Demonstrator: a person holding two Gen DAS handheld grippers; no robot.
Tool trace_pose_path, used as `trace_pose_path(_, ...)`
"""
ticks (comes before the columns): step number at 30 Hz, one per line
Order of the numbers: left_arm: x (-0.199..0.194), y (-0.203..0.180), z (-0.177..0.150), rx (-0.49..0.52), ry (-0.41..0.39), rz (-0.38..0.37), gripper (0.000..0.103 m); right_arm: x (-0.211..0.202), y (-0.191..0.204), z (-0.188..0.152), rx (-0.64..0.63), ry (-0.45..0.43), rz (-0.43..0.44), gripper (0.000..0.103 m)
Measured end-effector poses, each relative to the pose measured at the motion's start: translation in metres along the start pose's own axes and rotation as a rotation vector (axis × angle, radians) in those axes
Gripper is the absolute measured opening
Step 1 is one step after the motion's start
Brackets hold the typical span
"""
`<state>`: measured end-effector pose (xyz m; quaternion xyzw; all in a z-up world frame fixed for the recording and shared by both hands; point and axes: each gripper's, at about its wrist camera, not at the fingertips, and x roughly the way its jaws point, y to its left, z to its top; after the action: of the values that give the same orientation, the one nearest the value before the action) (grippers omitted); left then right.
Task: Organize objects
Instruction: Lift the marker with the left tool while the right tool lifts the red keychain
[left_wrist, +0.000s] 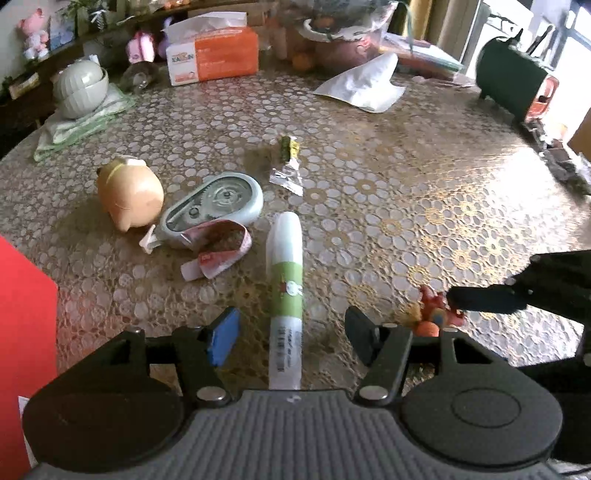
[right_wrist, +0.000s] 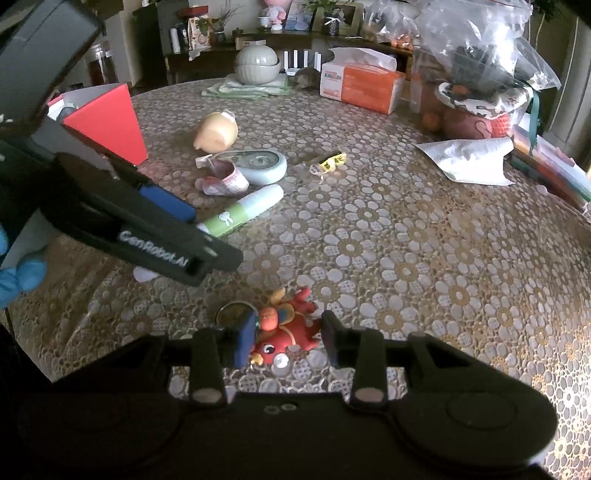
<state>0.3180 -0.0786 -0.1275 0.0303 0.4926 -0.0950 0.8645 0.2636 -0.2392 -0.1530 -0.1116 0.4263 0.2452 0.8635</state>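
A white and green glue tube (left_wrist: 285, 295) lies on the lace tablecloth, its near end between the open fingers of my left gripper (left_wrist: 291, 332); it also shows in the right wrist view (right_wrist: 243, 214). A red dragon toy (right_wrist: 288, 332) lies between the open fingers of my right gripper (right_wrist: 288, 343), with the left pad (right_wrist: 245, 339) close to it; the toy also shows in the left wrist view (left_wrist: 436, 314). A correction tape dispenser (left_wrist: 218, 203), a pink ribbon loop (left_wrist: 218, 251), a peach pig toy (left_wrist: 129, 195) and a small wrapper (left_wrist: 288, 158) lie beyond.
A red box (right_wrist: 107, 122) stands at the left of the table. An orange tissue box (left_wrist: 212, 51), stacked bowls (left_wrist: 81, 86) on a cloth, a white paper bag (left_wrist: 365, 81) and plastic bags (right_wrist: 480, 55) crowd the far edge. A dark green cylinder (left_wrist: 513, 85) lies at the right.
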Motion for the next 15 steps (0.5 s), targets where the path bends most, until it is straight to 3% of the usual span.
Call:
trace_pose_path(1, 0.000, -0.002, 0.000, 0.010, -0.003, 0.014, 0.052, 0.000, 0.000, 0.000, 0.003, 0.000, 0.001, 0.038)
trace_pose_path(3, -0.002, -0.004, -0.001, 0.025, -0.012, 0.028, 0.022, 0.000, 0.000, 0.000, 0.006, 0.002, 0.001, 0.038)
trace_pose_path(4, -0.003, -0.004, -0.001, 0.022, -0.010, 0.022, 0.018, 0.000, -0.001, 0.000, 0.007, 0.001, 0.000, 0.038)
trace_pose_path(8, -0.007, -0.002, -0.006, 0.013, -0.017, 0.027, 0.016, -0.006, 0.000, 0.003, 0.032, -0.010, -0.008, 0.038)
trace_pose_path(15, -0.034, 0.015, -0.017, -0.072, -0.043, -0.042, 0.016, -0.036, 0.010, 0.014, 0.044, -0.046, -0.011, 0.038)
